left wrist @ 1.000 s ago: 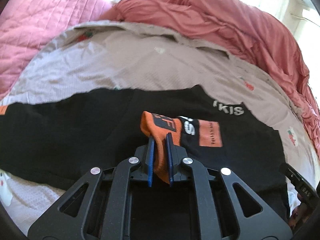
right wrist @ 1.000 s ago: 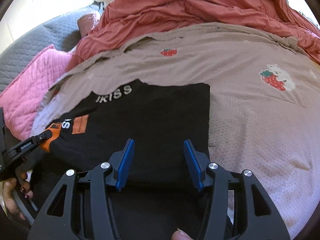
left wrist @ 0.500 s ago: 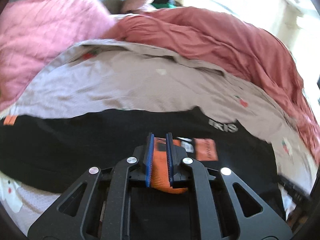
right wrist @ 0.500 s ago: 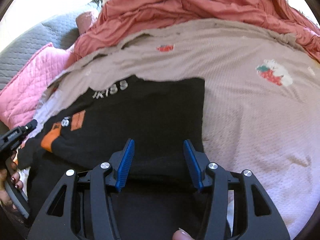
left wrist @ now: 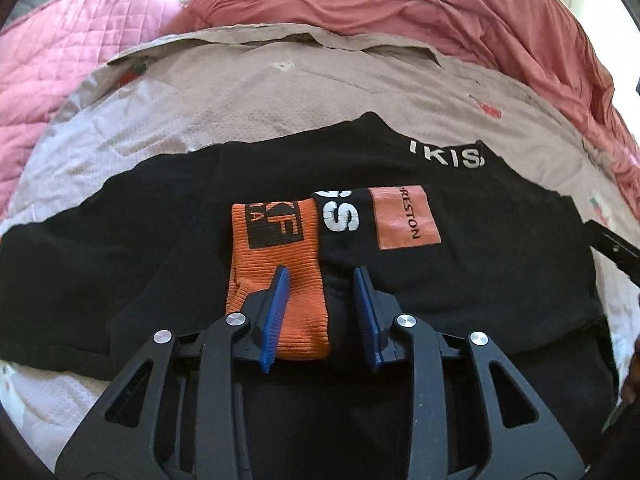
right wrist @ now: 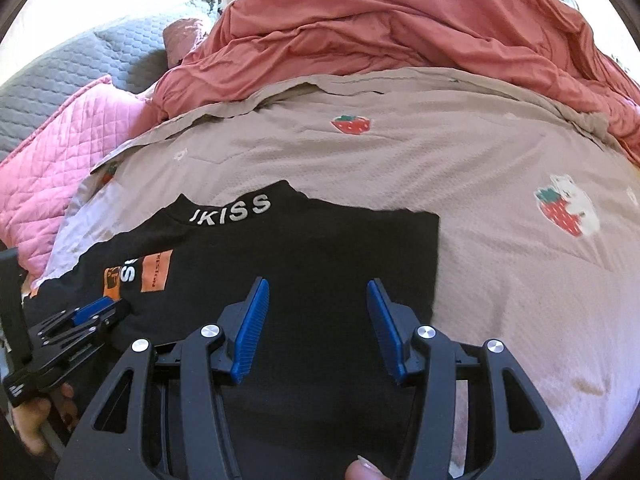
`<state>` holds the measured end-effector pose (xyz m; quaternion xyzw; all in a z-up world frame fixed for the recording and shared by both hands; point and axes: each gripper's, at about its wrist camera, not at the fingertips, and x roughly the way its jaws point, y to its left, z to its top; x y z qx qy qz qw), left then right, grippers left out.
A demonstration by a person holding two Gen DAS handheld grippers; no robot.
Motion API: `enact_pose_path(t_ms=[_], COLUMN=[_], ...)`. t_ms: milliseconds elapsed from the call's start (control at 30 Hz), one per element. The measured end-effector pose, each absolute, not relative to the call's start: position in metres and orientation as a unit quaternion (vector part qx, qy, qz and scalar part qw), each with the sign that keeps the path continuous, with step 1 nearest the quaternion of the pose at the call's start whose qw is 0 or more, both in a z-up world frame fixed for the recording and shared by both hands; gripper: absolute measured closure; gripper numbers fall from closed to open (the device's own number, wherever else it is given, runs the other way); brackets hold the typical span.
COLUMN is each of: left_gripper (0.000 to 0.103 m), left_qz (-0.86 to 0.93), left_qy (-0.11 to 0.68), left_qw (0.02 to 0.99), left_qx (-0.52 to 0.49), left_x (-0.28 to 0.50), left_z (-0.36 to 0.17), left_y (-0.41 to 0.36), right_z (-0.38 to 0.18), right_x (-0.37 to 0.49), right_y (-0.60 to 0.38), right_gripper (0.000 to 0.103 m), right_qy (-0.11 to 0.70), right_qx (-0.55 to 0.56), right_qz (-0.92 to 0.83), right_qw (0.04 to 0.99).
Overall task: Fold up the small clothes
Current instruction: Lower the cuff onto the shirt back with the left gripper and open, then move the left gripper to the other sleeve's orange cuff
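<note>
Left wrist view is showing the black shirt [left wrist: 460, 280] lying flat on the strawberry-print bedspread [left wrist: 280, 92], with its collar pointing away from the camera. On the left, a black sleeve is lying folded across the body of the shirt, and its orange cuff [left wrist: 276, 248] is resting on the chest beside the orange patch [left wrist: 404, 216]. The long axis of the cuff is running straight away from the left gripper [left wrist: 320, 308]. The left gripper is standing spread and holding nothing; its left finger [left wrist: 276, 312] is overlapping the near end of the cuff, while the other is sitting over black fabric.

Right wrist view is showing the right gripper [right wrist: 316, 328] spread and empty above the lower middle of the shirt. The right edge of the shirt is lying to the right of this gripper and running straight away from it, parallel to its fingers. That edge appears already folded, though the dark cloth is hiding any crease.

The right gripper is the nearer one to that right edge; the hem, probably next to be lifted toward the collar, is lying out of view beneath both grippers.
</note>
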<state>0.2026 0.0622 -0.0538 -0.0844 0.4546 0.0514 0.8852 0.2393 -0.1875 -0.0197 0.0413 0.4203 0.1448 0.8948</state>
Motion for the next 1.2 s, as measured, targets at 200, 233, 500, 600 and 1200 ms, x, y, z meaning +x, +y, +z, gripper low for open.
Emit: enact_pose_path(t_ms=[200, 233, 500, 600, 1200], left_gripper=[0.077, 0.077, 0.068, 0.063, 0.030], left_qz=[0.049, 0.049, 0.059, 0.059, 0.085], left_qy=[0.455, 0.455, 0.445, 0.435, 0.398], left_qw=[0.885, 0.885, 0.888, 0.892, 0.910], left_qx=[-0.092, -0.092, -0.099, -0.105, -0.076], left_x=[0.204, 0.204, 0.200, 0.196, 0.173], left_z=[-0.054, -0.053, -0.045, -0.036, -0.015], left_y=[0.063, 0.063, 0.069, 0.072, 0.075], right_z=[-0.048, -0.059, -0.043, -0.039, -0.034], right_x=[0.278, 0.285, 0.256, 0.233, 0.201], right_y=[-0.183, -0.184, -0.170, -0.163, -0.169], right_gripper=[0.027, 0.027, 0.026, 0.026, 0.025], right_qy=[0.470, 0.490, 0.452, 0.453, 0.469], right_qx=[0.030, 0.031, 0.023, 0.019, 0.042], right_qz=[0.121, 0.116, 0.148, 0.177, 0.191], right_qw=[0.874, 0.864, 0.879, 0.874, 0.862])
